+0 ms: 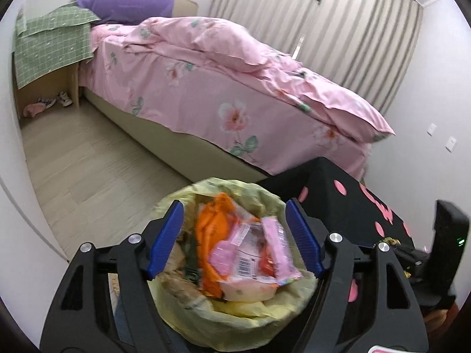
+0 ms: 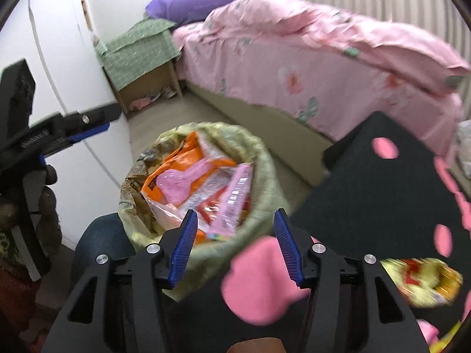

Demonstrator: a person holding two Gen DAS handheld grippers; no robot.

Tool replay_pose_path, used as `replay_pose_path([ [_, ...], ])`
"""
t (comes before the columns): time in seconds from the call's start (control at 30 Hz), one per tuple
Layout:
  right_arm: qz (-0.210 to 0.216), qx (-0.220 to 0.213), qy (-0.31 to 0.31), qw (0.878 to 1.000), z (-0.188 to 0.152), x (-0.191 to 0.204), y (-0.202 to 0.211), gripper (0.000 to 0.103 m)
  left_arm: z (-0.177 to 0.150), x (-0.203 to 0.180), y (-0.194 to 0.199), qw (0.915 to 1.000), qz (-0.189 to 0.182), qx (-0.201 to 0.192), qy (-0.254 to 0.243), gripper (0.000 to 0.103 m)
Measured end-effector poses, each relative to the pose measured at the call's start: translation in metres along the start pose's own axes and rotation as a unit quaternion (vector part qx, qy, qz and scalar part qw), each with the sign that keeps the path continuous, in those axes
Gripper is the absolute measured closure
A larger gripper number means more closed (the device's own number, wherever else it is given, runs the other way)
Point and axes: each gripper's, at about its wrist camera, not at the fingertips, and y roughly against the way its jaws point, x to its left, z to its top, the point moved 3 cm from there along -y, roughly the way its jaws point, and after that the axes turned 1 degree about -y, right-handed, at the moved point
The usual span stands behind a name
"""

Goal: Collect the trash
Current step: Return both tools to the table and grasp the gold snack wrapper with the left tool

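A trash bin lined with a yellow bag (image 1: pixel 265 314) sits below my left gripper (image 1: pixel 235 235); it also shows in the right wrist view (image 2: pixel 259 153). It holds an orange wrapper (image 1: pixel 212 229), pink wrappers (image 1: pixel 279 241) and a pink spoon (image 2: pixel 176 185). My left gripper is open and empty, straddling the bin's opening; it also shows at the left of the right wrist view (image 2: pixel 73 129). My right gripper (image 2: pixel 234 244) is open and empty over the bin's near rim. A yellow and red wrapper (image 2: pixel 424 279) lies blurred on the black table at the right.
A black table with pink spots (image 2: pixel 382 194) stands right of the bin. A bed with pink floral bedding (image 1: pixel 235 82) lies behind. A nightstand under a green cloth (image 1: pixel 50 44) stands by a white wall, with shoes (image 1: pixel 63 98) beneath it. Curtains (image 1: pixel 323 14) hang behind.
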Motion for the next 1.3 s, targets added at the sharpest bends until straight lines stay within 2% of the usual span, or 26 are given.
replay_pose_path([
  [0.2,-0.046,-0.042,-0.063,0.996,-0.036,-0.057,0.078,0.051,-0.022,-0.062,-0.008,0.9968,-0.056,0.025,-0.05,0.035],
  [0.37,-0.13,-0.061,-0.1,0.985,-0.087,-0.107,0.133,0.051,-0.048,-0.123,-0.018,0.9858,-0.112,0.057,-0.111,0.035],
  [0.5,-0.172,-0.055,-0.118,0.976,-0.133,-0.136,0.159,0.045,-0.065,-0.169,-0.021,0.9698,-0.16,0.068,-0.171,0.035],
  [0.57,-0.179,-0.052,-0.141,0.972,-0.157,-0.15,0.168,0.045,-0.074,-0.195,-0.029,0.9579,-0.18,0.074,-0.211,0.035],
  [0.7,-0.198,-0.022,-0.176,0.964,-0.19,-0.164,0.171,0.045,-0.086,-0.246,-0.059,0.9275,-0.219,0.099,-0.286,0.035],
  [0.73,-0.2,-0.019,-0.185,0.962,-0.196,-0.167,0.172,0.045,-0.087,-0.257,-0.069,0.922,-0.22,0.107,-0.3,0.035],
  [0.83,-0.194,-0.023,-0.213,0.957,-0.209,-0.176,0.174,0.045,-0.09,-0.28,-0.107,0.9124,-0.205,0.14,-0.325,0.035],
  [0.93,-0.182,-0.034,-0.242,0.952,-0.216,-0.183,0.178,0.045,-0.093,-0.285,-0.136,0.9122,-0.186,0.167,-0.325,0.035],
  [0.97,-0.169,-0.039,-0.257,0.951,-0.219,-0.187,0.178,0.045,-0.094,-0.285,-0.144,0.9123,-0.182,0.181,-0.319,0.041],
  [1.03,-0.153,-0.044,-0.274,0.949,-0.219,-0.191,0.178,0.045,-0.097,-0.283,-0.15,0.9107,-0.193,0.207,-0.301,0.046],
  [1.1,-0.135,-0.044,-0.288,0.947,-0.218,-0.197,0.172,0.045,-0.1,-0.28,-0.146,0.9118,-0.194,0.213,-0.292,0.05],
  [1.2,-0.103,-0.036,-0.31,0.944,-0.214,-0.207,0.157,0.045,-0.102,-0.271,-0.135,0.9192,-0.183,0.214,-0.276,0.054],
  [1.3,-0.081,-0.034,-0.321,0.943,-0.205,-0.219,0.141,0.045,-0.104,-0.256,-0.12,0.9288,-0.177,0.224,-0.236,0.054],
])
